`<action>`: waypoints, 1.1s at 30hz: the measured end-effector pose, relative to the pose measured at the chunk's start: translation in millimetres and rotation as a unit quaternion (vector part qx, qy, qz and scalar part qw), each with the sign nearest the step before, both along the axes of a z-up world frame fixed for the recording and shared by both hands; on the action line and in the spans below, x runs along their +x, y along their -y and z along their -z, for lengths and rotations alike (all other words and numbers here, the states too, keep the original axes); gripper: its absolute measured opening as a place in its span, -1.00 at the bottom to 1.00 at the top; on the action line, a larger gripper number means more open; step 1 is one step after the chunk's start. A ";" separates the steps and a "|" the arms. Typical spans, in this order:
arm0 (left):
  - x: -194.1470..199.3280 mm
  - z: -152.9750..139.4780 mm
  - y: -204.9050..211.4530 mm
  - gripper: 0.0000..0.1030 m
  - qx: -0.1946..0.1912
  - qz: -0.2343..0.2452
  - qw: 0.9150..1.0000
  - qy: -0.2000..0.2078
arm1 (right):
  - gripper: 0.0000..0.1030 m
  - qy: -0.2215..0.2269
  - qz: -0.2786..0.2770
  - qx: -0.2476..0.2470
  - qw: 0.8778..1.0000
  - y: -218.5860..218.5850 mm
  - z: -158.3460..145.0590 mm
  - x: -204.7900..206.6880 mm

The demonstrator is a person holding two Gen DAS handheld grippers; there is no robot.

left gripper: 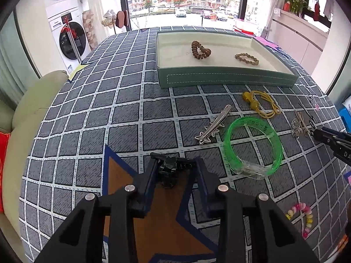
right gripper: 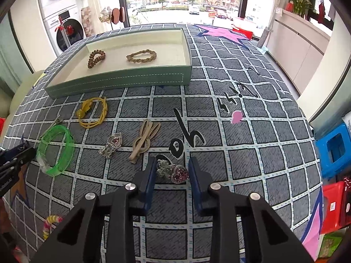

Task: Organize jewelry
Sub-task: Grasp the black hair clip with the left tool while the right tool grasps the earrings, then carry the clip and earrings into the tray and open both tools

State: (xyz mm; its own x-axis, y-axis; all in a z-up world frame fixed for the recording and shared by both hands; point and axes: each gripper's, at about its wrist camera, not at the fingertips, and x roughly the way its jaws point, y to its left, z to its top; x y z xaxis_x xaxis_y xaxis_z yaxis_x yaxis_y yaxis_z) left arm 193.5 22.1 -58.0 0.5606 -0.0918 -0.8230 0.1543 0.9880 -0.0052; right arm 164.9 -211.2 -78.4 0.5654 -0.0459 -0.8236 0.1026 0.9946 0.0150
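A green tray (left gripper: 226,80) (right gripper: 118,83) at the back holds a brown bead bracelet (left gripper: 200,50) (right gripper: 96,58) and a tan bracelet (left gripper: 246,58) (right gripper: 142,56). My left gripper (left gripper: 175,164) is shut on a black beaded piece (left gripper: 169,171) above the cloth. My right gripper (right gripper: 172,171) is open around a silver brooch with a red stone (right gripper: 173,172) lying on the cloth. A green bangle (left gripper: 252,148) (right gripper: 56,151), a yellow cord (left gripper: 261,104) (right gripper: 92,111) and a star hair clip (left gripper: 214,126) lie loose.
A beige hair clip (right gripper: 143,140), a silver heart pendant (right gripper: 113,143) and a pastel bead bracelet (left gripper: 302,217) (right gripper: 50,224) lie on the checked cloth (left gripper: 109,109). A sofa (left gripper: 28,114) is left; blue and red stools (right gripper: 333,151) are right.
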 end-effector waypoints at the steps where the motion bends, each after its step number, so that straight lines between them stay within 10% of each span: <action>1: -0.6 -1.1 -0.7 -0.07 -0.003 0.000 1.000 0.002 | -0.41 0.000 0.000 0.003 1.000 0.0 -1.1 -0.9; 7: -5.4 -11.0 -3.8 -0.07 -0.011 0.006 1.000 0.017 | -0.69 0.006 0.002 0.032 0.999 5.6 -9.9 -3.4; 33: -14.8 -59.0 -12.0 -0.07 -0.038 0.024 0.997 0.056 | -0.69 0.048 0.023 0.171 0.984 41.8 -42.1 -15.7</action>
State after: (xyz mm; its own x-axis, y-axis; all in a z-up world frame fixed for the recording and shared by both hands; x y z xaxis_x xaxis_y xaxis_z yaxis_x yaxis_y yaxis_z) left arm 178.7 34.0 0.9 0.6426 -0.1810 -0.7445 0.2061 0.9767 -0.0596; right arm 149.2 -253.0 -36.3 0.6450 0.1970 -0.7383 0.1296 0.9240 0.3597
